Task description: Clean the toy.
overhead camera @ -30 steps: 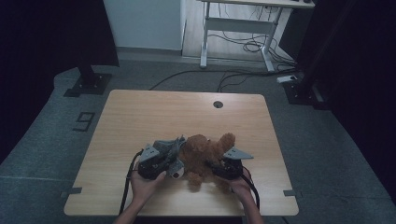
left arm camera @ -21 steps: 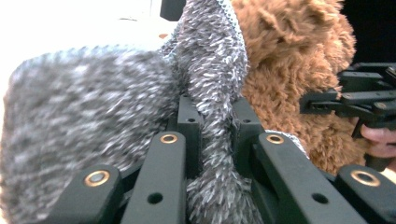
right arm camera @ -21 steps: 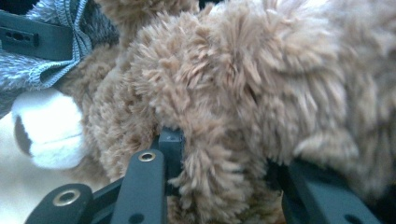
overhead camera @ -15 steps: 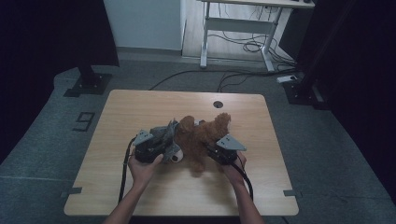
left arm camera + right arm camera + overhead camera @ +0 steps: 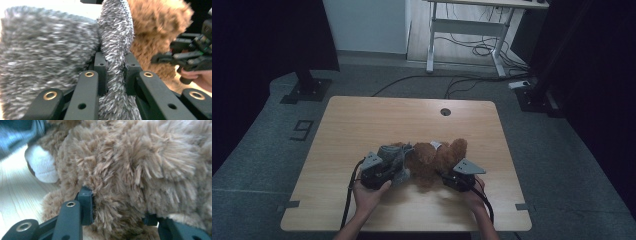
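- I've got the left claw [image 5: 398,165] clamped on a fold of grey fuzzy cloth [image 5: 116,42]; in the left claw view the fabric is pinched tight btwn the two black jaws and runs up past them.
- A bigger bunch of the same grey cloth fills the left side of that view, just beside the jaws.
- Right claw [image 5: 447,176] is gripping the brown teddy bear [image 5: 434,157]. Its jaws have just been opening a bit, but fur is still pressed btwn them in the right claw view, so I call it holding.
- Bear sits on the bench [image 5: 412,115], near-centre, btwn my two claws, touching both.
- Grey cloth is at the bear's left side, against it; can't tell if it's worn by the bear or loose.
- Bear's white muzzle [image 5: 43,165] shows at left of the right claw view, just above the wood.
- Left hand [image 5: 369,195] and right hand [image 5: 474,195] come in from the near edge.
- Small round hole [image 5: 445,111] in the bench top, far side, well apart from the bear.
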Demonstrator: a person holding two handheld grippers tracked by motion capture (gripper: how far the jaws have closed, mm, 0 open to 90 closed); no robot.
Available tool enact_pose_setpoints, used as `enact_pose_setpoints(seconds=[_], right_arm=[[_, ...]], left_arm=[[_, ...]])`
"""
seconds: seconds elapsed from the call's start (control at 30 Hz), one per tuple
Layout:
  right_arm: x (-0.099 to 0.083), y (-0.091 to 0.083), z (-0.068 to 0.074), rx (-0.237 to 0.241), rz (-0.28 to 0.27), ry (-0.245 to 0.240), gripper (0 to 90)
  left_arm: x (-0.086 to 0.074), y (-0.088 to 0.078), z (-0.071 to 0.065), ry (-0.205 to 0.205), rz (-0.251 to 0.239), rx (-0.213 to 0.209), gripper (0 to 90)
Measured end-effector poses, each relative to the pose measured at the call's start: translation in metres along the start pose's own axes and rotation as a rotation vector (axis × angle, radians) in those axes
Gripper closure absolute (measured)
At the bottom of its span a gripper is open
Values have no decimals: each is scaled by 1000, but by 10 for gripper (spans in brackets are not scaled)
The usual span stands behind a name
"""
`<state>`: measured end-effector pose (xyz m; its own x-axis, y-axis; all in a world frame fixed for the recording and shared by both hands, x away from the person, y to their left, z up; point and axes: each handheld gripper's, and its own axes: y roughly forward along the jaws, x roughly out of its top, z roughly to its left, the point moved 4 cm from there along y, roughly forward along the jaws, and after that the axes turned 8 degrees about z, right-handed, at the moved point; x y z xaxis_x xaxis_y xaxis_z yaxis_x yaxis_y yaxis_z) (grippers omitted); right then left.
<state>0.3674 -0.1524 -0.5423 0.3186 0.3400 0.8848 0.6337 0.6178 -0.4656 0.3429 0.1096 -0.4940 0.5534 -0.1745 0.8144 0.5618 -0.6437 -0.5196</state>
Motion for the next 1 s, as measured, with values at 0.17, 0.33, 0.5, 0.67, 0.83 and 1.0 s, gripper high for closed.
enact_pose_setpoints(seconds=[0.17,0.33,0.5,0.67,0.83,1.0], right_arm=[[-5,-1,1,-9,-15,-15,549],[-8,-2,5,-28,-21,-63,550],[-9,-3,5,-26,-17,-57,550],[-12,-3,5,-16,-19,-56,549],[-13,-4,6,-16,-14,-60,549],[-13,-4,5,-13,-17,-53,549]], left_arm=[[29,-11,-2,32,-27,35,764],[61,15,-4,34,76,39,755],[47,45,0,28,172,34,753],[36,34,4,23,131,22,762],[34,19,14,8,120,33,764],[27,-2,37,-45,101,56,764]])
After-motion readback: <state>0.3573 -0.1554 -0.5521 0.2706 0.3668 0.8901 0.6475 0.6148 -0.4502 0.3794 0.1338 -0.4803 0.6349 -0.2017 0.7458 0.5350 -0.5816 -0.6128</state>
